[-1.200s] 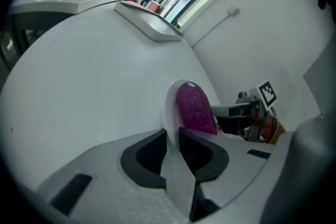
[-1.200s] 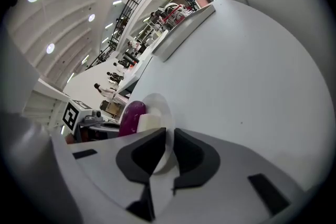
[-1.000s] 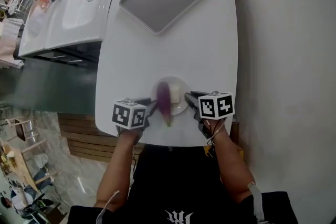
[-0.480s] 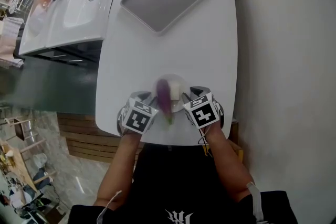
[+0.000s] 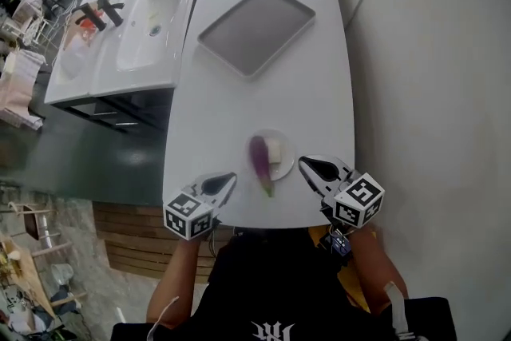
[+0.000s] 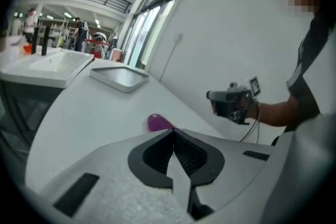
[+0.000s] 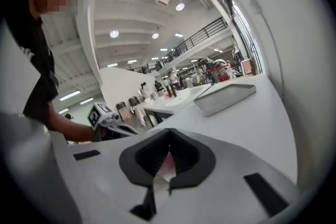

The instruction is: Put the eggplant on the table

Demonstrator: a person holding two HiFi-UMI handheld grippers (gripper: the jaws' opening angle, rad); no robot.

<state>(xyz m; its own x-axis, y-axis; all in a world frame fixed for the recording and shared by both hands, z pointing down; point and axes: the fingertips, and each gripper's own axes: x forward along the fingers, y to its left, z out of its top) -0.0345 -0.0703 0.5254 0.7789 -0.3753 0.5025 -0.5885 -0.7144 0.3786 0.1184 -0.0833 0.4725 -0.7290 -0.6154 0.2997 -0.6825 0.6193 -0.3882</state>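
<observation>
A long white desk (image 5: pixel 239 108) runs up the middle of the head view, with a sink (image 5: pixel 152 20) at the upper left and a grey tray (image 5: pixel 255 29) near the desk's top end. The eggplant (image 5: pixel 260 160) lies on a small plate (image 5: pixel 286 164) at lower centre, beside a pale block (image 5: pixel 276 149). My left gripper (image 5: pixel 231 178) hangs just left of the plate and my right gripper (image 5: pixel 304 164) just right of it. The jaws of both have just been closing and are pressed together, with nothing between them.

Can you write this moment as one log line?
left gripper: just closed, empty | right gripper: just closed, empty | eggplant: on plate, not yet on table
</observation>
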